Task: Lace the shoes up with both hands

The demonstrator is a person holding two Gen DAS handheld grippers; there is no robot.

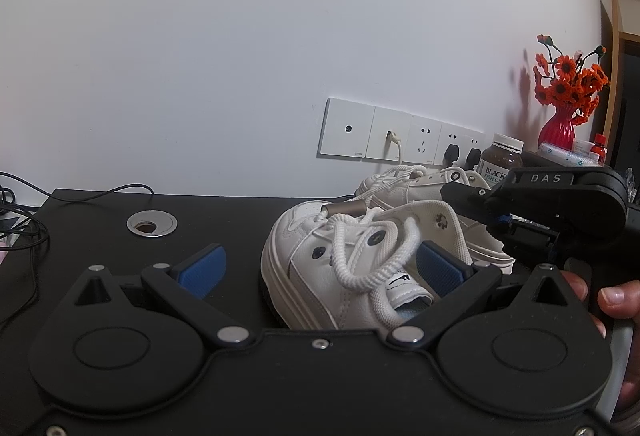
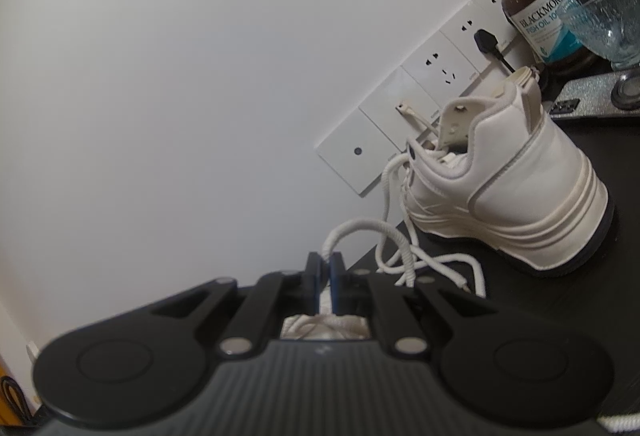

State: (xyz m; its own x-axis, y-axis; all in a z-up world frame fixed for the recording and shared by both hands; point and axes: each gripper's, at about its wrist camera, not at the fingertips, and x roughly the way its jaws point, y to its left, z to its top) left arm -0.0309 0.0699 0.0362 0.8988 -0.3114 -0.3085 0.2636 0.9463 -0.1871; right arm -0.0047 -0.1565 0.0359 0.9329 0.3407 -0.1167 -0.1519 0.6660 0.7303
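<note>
Right gripper (image 2: 326, 272) clamping shoelace (image 2: 360, 228), left gripper (image 1: 320, 268) wide

Readable stuff, not much: "DAS" in pale capitals on the black body of the right gripper (image 1: 470, 198), seen from the left wrist view. "BLACKMORES" and under it "FISH OIL 10", cut off after that, on the white and teal label of the brown bottle (image 2: 536, 8) by the wall; same bottle in the left view showing only "BLACK" and "FISH O" before getting hidden. Tiny grey print at the bottom corners of the white wall sockets (image 1: 400, 134), too small to make out. Small black logo mark on the tongue tab of the near shoe (image 1: 320, 268), no letters legible there either.
</note>
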